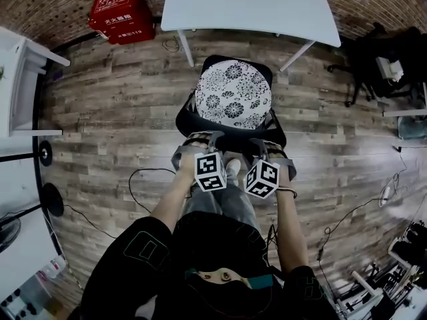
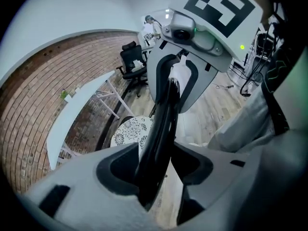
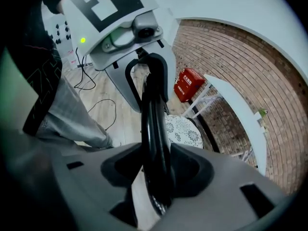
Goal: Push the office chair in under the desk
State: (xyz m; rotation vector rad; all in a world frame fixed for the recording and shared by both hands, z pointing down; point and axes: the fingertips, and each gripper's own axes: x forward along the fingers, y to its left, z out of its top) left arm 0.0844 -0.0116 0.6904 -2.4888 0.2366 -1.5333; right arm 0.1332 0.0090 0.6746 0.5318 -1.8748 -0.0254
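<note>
A black office chair [image 1: 230, 139] with a floral seat cushion [image 1: 233, 93] stands on the wooden floor in front of the white desk [image 1: 250, 5], its seat just short of the desk's front edge. Both grippers sit at the top of the backrest, side by side. The left gripper [image 1: 215, 139] is open, with the black backrest rim [image 2: 161, 124] running between its jaws and a gap beside it. My right gripper [image 1: 259, 145] is open too, and the same rim [image 3: 154, 124] passes between its jaws. Cushion [image 2: 130, 131] and desk [image 3: 240, 109] show beyond.
A red box [image 1: 122, 15] lies by the brick wall left of the desk. A second black chair [image 1: 373, 59] stands at the right. White furniture [image 1: 20, 79] lines the left side. Cables [image 1: 143, 179] trail over the floor near the person's legs.
</note>
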